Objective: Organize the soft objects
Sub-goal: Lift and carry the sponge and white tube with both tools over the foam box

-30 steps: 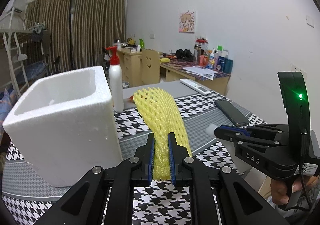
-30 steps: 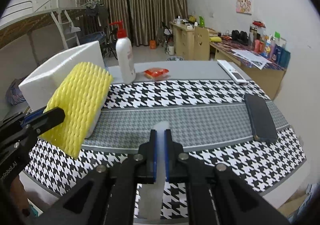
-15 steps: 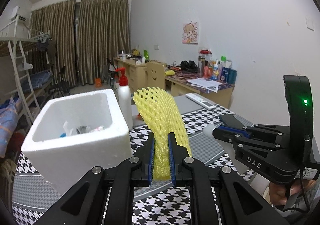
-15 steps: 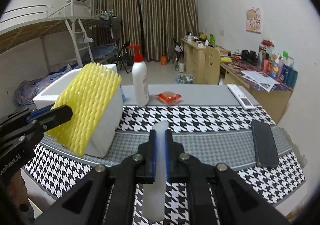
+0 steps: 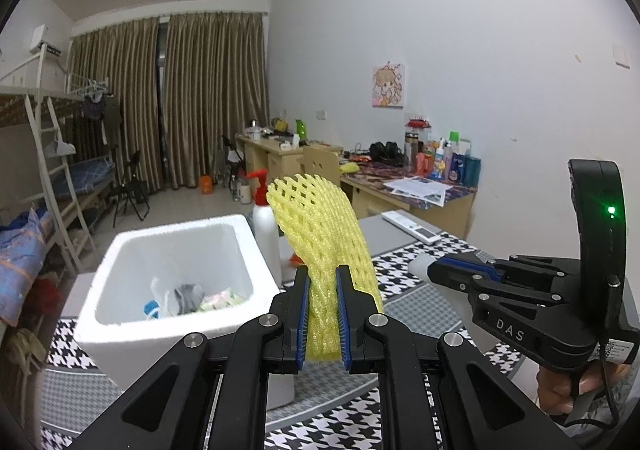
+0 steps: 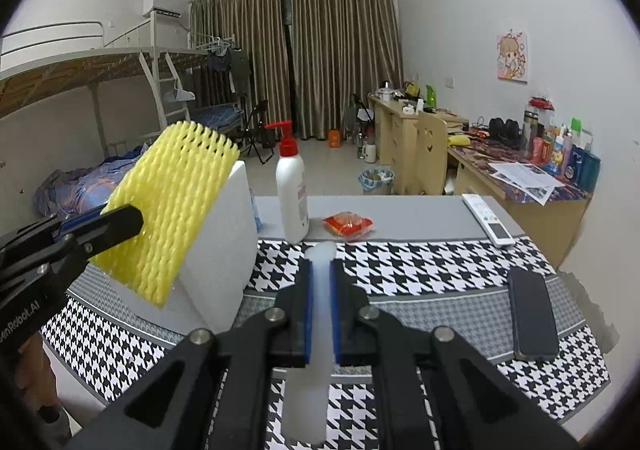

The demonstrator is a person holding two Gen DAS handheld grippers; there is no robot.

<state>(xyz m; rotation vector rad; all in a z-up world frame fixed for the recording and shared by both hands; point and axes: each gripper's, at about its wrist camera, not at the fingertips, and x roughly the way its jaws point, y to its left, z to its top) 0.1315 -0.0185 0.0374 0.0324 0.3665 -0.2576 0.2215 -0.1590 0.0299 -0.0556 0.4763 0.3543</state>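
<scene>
Item one: a yellow foam net (image 5: 320, 250), folded flat. My left gripper (image 5: 322, 314) is pinching it near its lower end between both blue-lined fingers (image 5: 303, 314), and the net is standing up and curving away from me. From the right wrist view the same net (image 6: 168, 206) is hanging in the air in front of the near side of the white foam box (image 6: 224, 250), above the bench.

Item two: a pale, translucent foam strip (image 6: 318, 314). My right gripper (image 6: 320, 314) is squeezing it between its fingers (image 6: 307, 314), with one rounded end sticking out ahead and the other trailing back toward me. In the left wrist view that gripper (image 5: 434, 272) is hovering to the right of the net, the strip's tip (image 5: 418, 268) just showing at its front.

Item three: the white foam box (image 5: 168, 314), open at the top, sitting on the houndstooth cloth (image 6: 420, 270) that is covering the bench. Crumpled soft odds and ends (image 5: 188, 298) are lying at its bottom.

Also on the bench: a white pump bottle with a red top (image 6: 292, 194) standing just behind the box, a red packet (image 6: 348, 224) beside it, a white remote (image 6: 486, 218) at the far right edge, and a dark phone (image 6: 532, 314) lying flat on the cloth at the right.
</scene>
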